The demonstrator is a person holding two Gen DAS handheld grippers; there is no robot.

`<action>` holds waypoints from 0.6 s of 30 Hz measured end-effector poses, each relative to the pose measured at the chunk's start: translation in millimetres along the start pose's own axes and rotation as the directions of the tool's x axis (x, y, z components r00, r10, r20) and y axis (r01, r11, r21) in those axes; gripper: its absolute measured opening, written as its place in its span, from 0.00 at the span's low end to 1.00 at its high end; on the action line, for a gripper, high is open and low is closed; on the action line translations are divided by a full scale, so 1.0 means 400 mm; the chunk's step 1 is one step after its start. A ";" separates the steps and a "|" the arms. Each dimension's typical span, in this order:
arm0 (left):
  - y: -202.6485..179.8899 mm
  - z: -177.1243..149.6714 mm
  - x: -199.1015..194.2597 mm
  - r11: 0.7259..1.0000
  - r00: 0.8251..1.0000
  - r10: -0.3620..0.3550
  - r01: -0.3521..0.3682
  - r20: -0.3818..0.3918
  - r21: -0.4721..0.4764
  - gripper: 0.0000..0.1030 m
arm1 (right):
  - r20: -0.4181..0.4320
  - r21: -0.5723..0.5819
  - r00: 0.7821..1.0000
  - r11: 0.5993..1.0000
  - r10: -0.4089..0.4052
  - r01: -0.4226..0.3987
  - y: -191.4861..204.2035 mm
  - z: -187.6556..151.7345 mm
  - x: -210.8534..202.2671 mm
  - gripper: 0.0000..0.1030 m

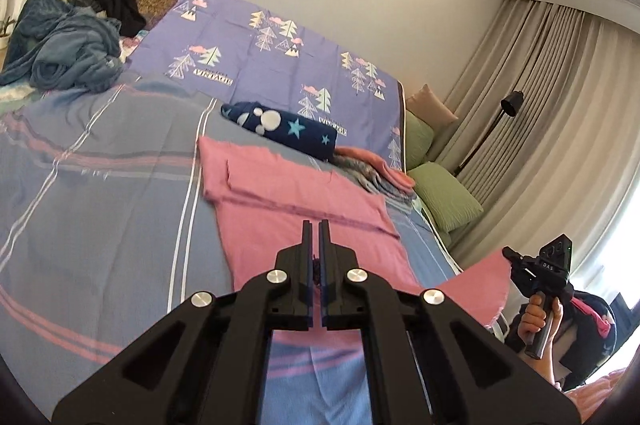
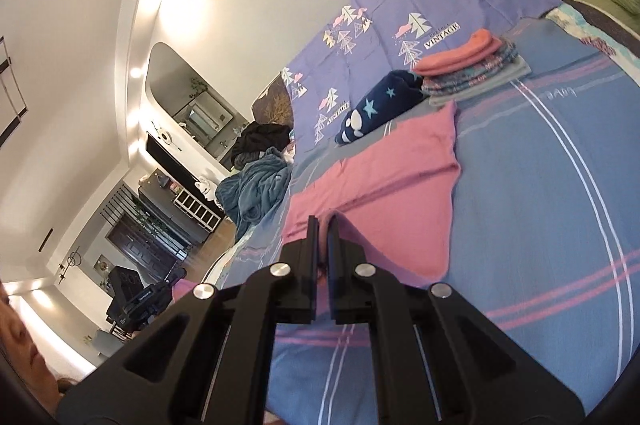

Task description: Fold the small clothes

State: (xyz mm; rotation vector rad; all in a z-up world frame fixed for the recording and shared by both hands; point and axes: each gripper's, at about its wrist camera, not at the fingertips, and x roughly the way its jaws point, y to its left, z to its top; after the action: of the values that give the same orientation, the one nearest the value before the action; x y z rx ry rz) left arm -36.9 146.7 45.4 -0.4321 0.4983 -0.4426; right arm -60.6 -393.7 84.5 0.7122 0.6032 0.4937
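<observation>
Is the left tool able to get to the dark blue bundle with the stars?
Probably yes. The left tool is shut on the pink cloth, which it would have to let go first. The dark blue star bundle lies on the bed just past that cloth's far edge, with nothing on top of it or standing between.

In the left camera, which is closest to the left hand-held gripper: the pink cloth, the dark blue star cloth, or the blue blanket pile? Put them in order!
From the left hand-held gripper:
1. Pink cloth, right at its fingertips.
2. Dark blue star cloth, just beyond, mid-bed.
3. Blue blanket pile, far off to the left.
</observation>
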 end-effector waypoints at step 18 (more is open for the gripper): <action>0.111 0.424 0.455 0.985 0.986 0.163 -0.165 -0.031 -0.055 0.01 | 0.011 0.156 0.972 0.961 -0.234 0.230 -0.132 0.376 0.428 0.04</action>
State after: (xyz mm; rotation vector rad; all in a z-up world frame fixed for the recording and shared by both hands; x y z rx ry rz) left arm 211.3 140.4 93.2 -0.4376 0.5688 -0.2761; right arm 173.3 -393.2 79.6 0.7820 0.6924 0.2198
